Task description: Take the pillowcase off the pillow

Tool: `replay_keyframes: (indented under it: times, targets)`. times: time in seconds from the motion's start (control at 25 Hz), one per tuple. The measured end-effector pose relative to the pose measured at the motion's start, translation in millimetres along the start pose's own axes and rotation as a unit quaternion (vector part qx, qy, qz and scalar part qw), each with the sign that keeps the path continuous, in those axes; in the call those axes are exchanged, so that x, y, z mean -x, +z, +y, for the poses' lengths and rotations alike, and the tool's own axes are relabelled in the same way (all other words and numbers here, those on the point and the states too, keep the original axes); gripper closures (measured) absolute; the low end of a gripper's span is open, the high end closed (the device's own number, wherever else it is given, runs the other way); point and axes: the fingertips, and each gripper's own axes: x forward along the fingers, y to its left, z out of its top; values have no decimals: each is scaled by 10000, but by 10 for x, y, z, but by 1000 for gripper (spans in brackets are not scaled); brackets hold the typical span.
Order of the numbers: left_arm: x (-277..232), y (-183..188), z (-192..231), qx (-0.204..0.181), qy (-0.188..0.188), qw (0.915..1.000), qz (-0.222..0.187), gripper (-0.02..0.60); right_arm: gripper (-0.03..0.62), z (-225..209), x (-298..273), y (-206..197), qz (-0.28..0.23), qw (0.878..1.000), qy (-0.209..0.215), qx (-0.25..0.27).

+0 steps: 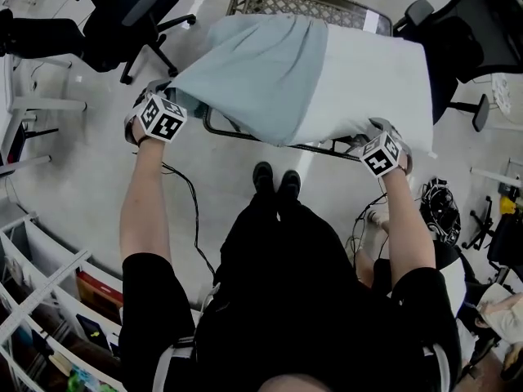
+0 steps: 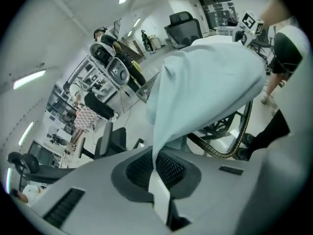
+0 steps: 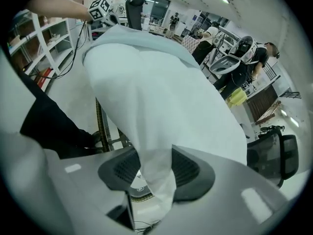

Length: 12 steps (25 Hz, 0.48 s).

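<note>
A white pillow [image 1: 376, 80] is held up over a wire cart, and a pale blue-grey pillowcase [image 1: 253, 72] covers its left half. My left gripper [image 1: 173, 100] is shut on the near left corner of the pillowcase; in the left gripper view that cloth [image 2: 205, 82] runs down as a thin pinched fold between the closed jaws [image 2: 155, 168]. At the pillow's bare near right corner my right gripper [image 1: 369, 135] holds on. In the right gripper view the white pillow [image 3: 161, 97] bunches between the jaws [image 3: 156, 173] and fills the gap from pad to pad.
A wire-mesh cart [image 1: 302, 2] stands under the pillow, just past the person's shoes [image 1: 275, 180]. Black office chairs stand at far left [image 1: 135, 11] and far right [image 1: 482, 31]. White shelving [image 1: 49, 292] is at lower left, and cables [image 1: 441, 207] lie on the floor at right.
</note>
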Motion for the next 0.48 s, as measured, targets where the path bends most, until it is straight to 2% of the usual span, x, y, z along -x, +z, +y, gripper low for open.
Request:
replay_keyframes:
  times: [0.28,0.48]
  targets:
    - [321,604,576,-453,632,9955,-537,575,418,99,55,-109,132,9996,-41,-254]
    - [575,1060,1008,-560,1023,9898,-819,575,433,246,71,112,-83,9994,109,-327]
